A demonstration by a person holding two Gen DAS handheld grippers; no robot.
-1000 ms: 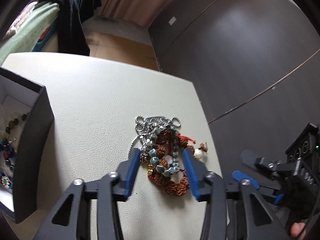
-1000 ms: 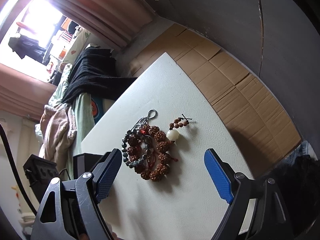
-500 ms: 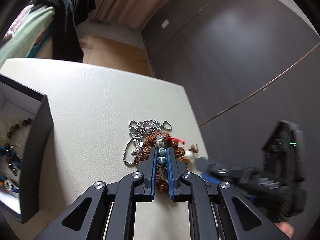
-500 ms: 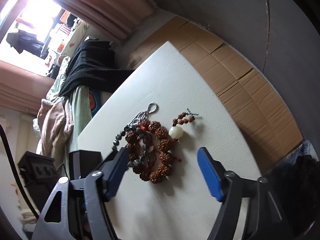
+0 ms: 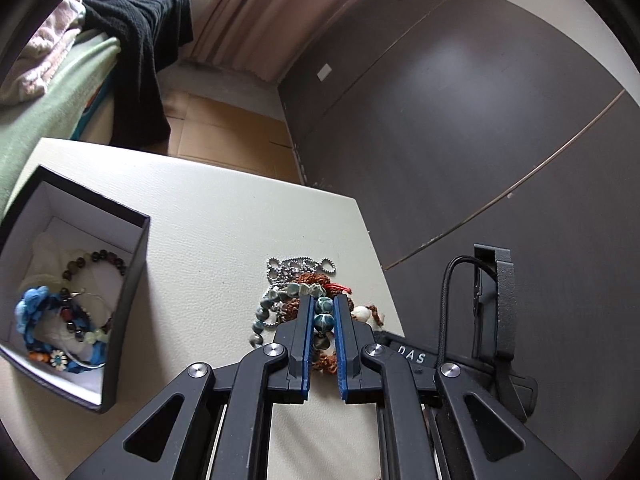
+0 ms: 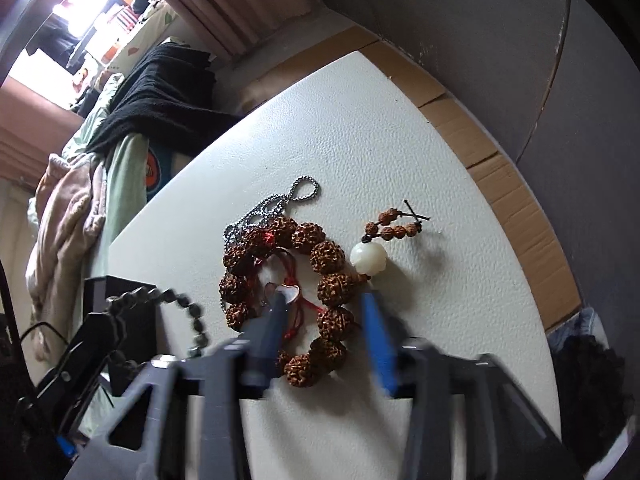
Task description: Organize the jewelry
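Left claw (image 5: 323, 328) clamps teal bead bracelet (image 5: 324, 318) | right claw (image 6: 326, 312) closing astride brown bead bracelet (image 6: 332, 292) | box (image 5: 132, 272) interior: left view only

Quick count: one open black box (image 5: 132, 280), one steel ball chain (image 6: 276, 204), one brown seed-bead bracelet (image 6: 328, 256), one blue-green bead bracelet (image 5: 324, 316), two grippers.

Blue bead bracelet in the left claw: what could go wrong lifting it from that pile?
Left claw, jaws just closed on the blue bead bracelet, may drag the silver ball chain and brown seed bracelet piled with it. Right claw, jaws just closing around the brown seed bracelet, could snag the red cord. The pile lies near the table edge; a tug might spill pieces.
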